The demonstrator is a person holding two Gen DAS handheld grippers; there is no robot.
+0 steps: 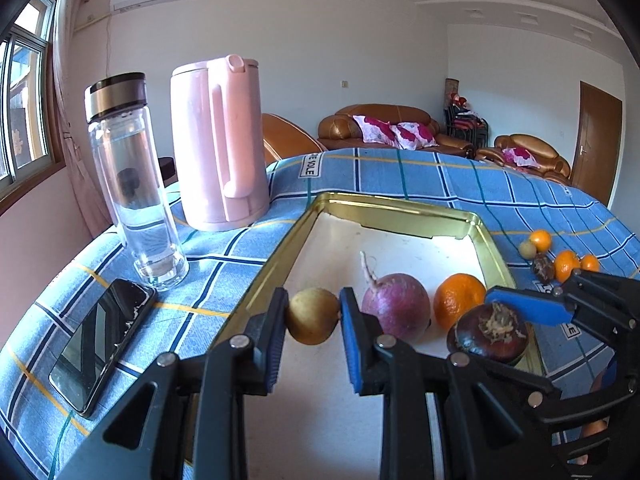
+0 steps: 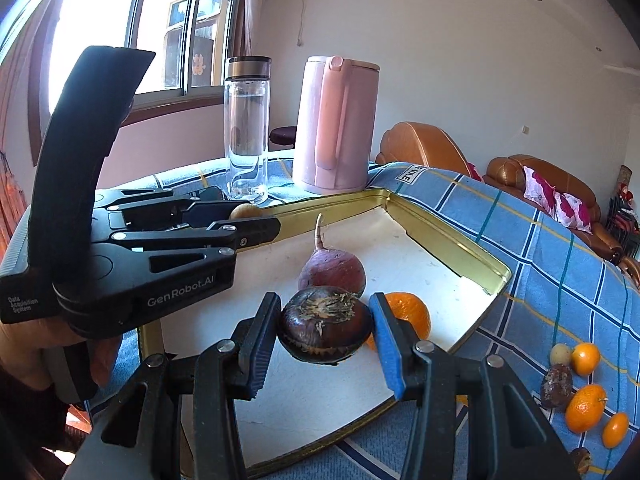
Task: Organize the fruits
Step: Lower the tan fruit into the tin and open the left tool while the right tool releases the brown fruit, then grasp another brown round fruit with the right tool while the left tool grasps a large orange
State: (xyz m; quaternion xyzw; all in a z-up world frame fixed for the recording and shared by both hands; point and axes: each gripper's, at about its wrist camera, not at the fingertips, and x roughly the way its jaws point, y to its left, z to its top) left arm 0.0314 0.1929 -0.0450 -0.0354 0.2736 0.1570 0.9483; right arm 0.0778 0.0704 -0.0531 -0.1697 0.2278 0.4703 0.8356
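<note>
While the left gripper [image 1: 313,316] pinches a small yellow-brown fruit [image 1: 312,315] between its pads, the left wrist view looks across a gold-rimmed tray [image 1: 280,256] on a blue checked cloth [image 1: 420,172]. Inside the tray, at 3 o'clock from that fruit, stand a purple root vegetable [image 1: 395,306] and, further the same way, an orange mandarin [image 1: 456,300]. At 4 o'clock from the mandarin the right gripper [image 1: 494,330] comes in from the right edge, clamped on a dark chestnut [image 1: 489,334]. Loose small fruits [image 1: 560,258] lie on the cloth at 2 o'clock, outside the tray. A glass bottle [image 1: 132,184] and a pink kettle [image 1: 218,144] stand at 10 and 11 o'clock, a phone [image 1: 102,346] at 9.

Seen from the right wrist, the right gripper [image 2: 325,330] has its jaws closed partway on the dark chestnut [image 2: 325,326], both pads pressing its sides, over the tray [image 2: 440,236]. The purple root vegetable [image 2: 332,268] sits at 12 o'clock behind it, and the mandarin [image 2: 408,316] at 3 o'clock is partly hidden by the blue pad. At 10 o'clock the left gripper [image 2: 245,211], in a hand [image 2: 100,360], grips the yellow-brown fruit [image 2: 245,211] at the tray's far rim. Loose fruits [image 2: 580,388] lie on the cloth at 4 o'clock.
</note>
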